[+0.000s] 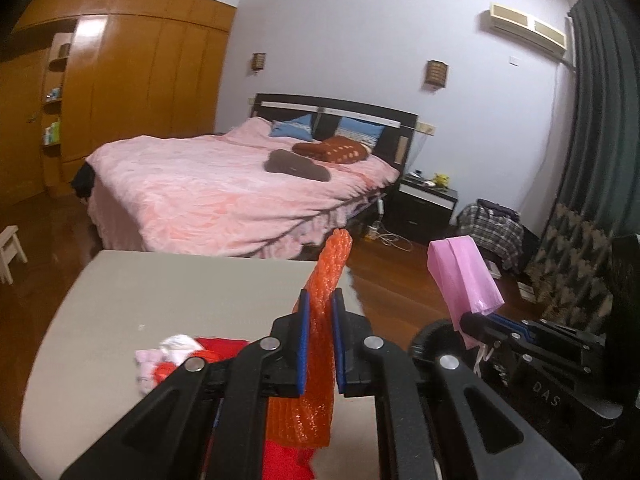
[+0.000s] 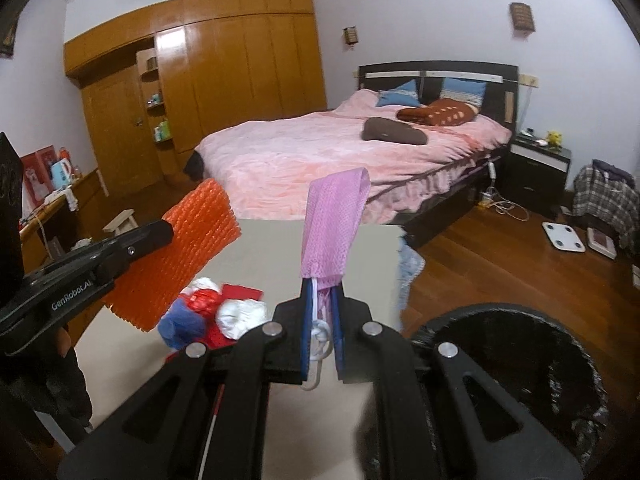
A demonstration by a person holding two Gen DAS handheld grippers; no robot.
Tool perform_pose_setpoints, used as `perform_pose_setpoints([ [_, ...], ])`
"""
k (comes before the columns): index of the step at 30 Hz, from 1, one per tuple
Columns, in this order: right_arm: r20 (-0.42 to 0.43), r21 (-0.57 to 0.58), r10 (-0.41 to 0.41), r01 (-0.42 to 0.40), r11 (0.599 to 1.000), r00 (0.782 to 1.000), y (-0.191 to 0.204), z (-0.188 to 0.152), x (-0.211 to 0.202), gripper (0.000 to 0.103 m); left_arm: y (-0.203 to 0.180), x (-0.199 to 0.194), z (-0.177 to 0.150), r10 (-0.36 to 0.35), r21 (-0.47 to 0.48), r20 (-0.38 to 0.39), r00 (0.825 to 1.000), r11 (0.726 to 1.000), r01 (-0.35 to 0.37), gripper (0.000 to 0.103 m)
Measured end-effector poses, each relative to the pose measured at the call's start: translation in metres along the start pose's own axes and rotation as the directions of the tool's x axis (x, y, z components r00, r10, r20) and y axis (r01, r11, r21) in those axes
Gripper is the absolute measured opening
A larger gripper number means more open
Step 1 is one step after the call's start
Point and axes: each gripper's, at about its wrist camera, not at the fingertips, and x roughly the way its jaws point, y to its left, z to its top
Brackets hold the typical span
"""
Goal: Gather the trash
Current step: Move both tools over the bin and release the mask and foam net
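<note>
Two markings can be read. In the right wrist view, white lettering "GenRobot.AI" runs along the black body of the left gripper, on the side of its arm near the left edge of the picture. In the left wrist view, the letters "DAS" stand in faint grey on the black housing of the right gripper, low at the right edge; whether more letters belong to that word cannot be told.
</note>
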Motion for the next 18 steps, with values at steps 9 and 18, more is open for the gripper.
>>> perform_pose_setpoints([
  [9, -0.018, 0.051, -0.112, 0.113, 0.992, 0.994, -0.048, -0.026, -0.025, 0.008, -0.050, 0.022, -0.019, -0.101, 0.038, -0.055, 0.993, 0.994, 0.103, 0.010],
  [18, -0.058, 0.114, -0.218, 0.223, 0.968, 0.974, -0.100, -0.056, -0.037, 0.008, -0.105, 0.050, -0.038, -0.202, 0.064, -0.124, 0.971, 0.975, 0.211, 0.010],
])
